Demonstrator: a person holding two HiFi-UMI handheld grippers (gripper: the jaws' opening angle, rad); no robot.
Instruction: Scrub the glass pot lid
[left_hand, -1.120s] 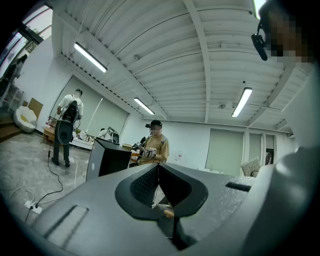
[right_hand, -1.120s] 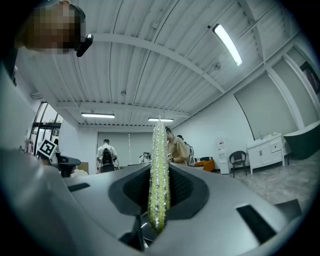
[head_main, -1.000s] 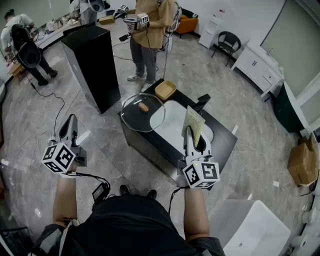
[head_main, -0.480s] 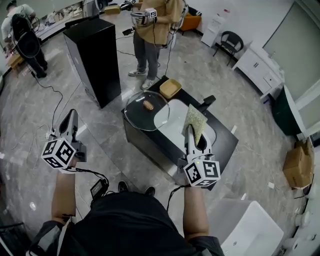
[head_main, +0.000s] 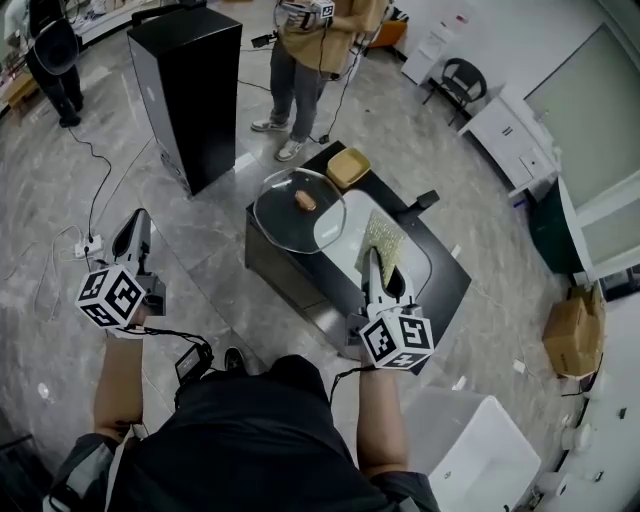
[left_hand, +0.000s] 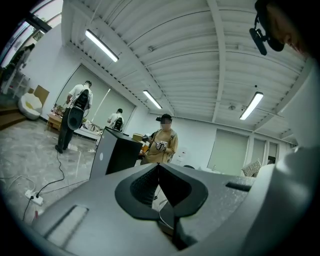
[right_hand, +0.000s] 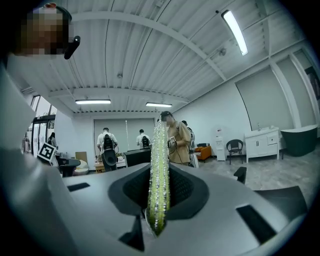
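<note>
Our right tool (head_main: 372, 262) pinches a yellow-green scrub pad (head_main: 384, 240), which stands on edge between the jaws. Our left tool (head_main: 133, 228) has its jaws pressed together on nothing, and we hold it over the floor, well left of the bench (head_main: 285, 275). The glass lid (head_main: 280, 220) lies on the bench, ahead-left of the right tool and apart from the pad.

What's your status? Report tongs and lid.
Left tongs shut, empty. Right tongs shut on scrub pad. Glass lid on table, untouched. Nothing blocking it.
</note>
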